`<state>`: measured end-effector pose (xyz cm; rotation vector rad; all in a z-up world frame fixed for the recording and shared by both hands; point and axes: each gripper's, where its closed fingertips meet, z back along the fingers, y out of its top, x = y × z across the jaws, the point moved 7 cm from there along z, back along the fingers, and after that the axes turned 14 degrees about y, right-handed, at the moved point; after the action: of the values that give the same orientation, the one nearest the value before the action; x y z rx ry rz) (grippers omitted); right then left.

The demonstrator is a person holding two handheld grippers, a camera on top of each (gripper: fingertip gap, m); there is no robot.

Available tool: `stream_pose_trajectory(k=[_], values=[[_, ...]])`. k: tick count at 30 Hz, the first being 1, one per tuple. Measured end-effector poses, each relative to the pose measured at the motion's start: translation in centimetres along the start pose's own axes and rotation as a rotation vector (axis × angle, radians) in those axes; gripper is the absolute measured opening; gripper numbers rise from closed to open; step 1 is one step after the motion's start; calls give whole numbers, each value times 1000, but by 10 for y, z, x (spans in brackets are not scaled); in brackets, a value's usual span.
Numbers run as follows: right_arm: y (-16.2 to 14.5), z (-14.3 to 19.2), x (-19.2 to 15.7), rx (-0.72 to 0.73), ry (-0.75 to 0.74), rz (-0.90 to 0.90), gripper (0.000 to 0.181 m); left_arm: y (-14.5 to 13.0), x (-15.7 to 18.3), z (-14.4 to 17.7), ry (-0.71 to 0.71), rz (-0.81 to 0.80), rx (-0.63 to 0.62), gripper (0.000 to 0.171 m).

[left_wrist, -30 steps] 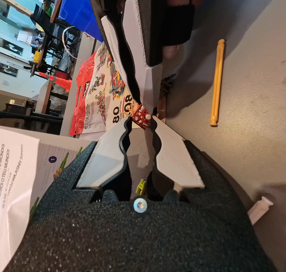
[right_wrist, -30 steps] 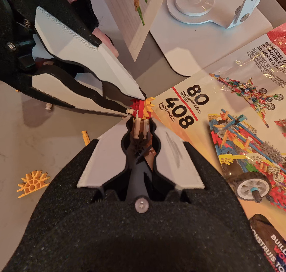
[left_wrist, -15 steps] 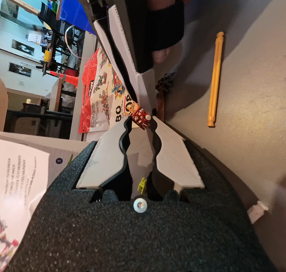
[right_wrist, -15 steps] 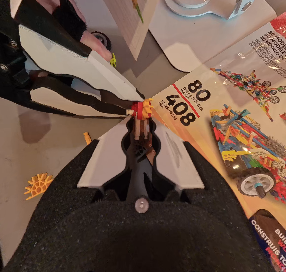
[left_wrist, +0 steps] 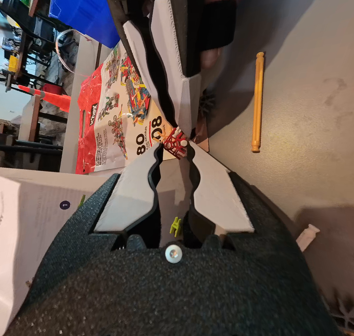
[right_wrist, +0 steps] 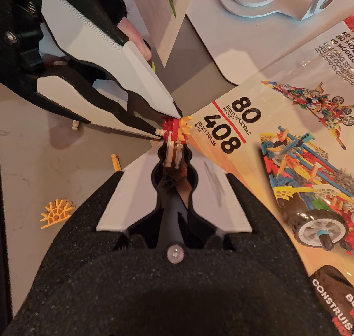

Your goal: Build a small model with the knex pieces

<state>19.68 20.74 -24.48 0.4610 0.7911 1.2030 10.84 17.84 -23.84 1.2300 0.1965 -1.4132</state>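
Observation:
A small assembly hangs between both grippers above the table: a red connector (right_wrist: 171, 128) with a yellow connector (right_wrist: 184, 126) beside it and short white rods (right_wrist: 170, 150) leading to a black connector (right_wrist: 168, 177). My right gripper (right_wrist: 174, 146) is shut on the white rods. My left gripper (left_wrist: 175, 145) is shut on the red connector (left_wrist: 175, 144), with a white rod end showing at it. In the right wrist view the left gripper (right_wrist: 169, 126) comes in from the upper left. In the left wrist view the right gripper (left_wrist: 183, 129) comes down from the top.
A printed toy-set bag (right_wrist: 287, 135) lies on the table under the grippers. Loose pieces lie about: a long yellow rod (left_wrist: 257, 100), a short white rod (left_wrist: 307, 236), a green clip (left_wrist: 176, 229) and a yellow connector (right_wrist: 57, 212). An instruction booklet (left_wrist: 28, 212) and a white round bracket (right_wrist: 268, 1) lie nearby.
Both grippers stay clamped on the assembly. They shifted slightly together over the bag and back; the loose pieces on the table did not move.

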Motion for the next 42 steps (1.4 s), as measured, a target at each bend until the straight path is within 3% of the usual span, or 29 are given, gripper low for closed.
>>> stream_pose_trajectory(k=[11, 42], values=[[-1, 1, -2, 25, 41, -18, 22, -2, 1, 6, -27, 25, 5, 19], [3, 6, 8, 89, 11, -56, 18, -8, 7, 8, 80, 111, -15, 17]])
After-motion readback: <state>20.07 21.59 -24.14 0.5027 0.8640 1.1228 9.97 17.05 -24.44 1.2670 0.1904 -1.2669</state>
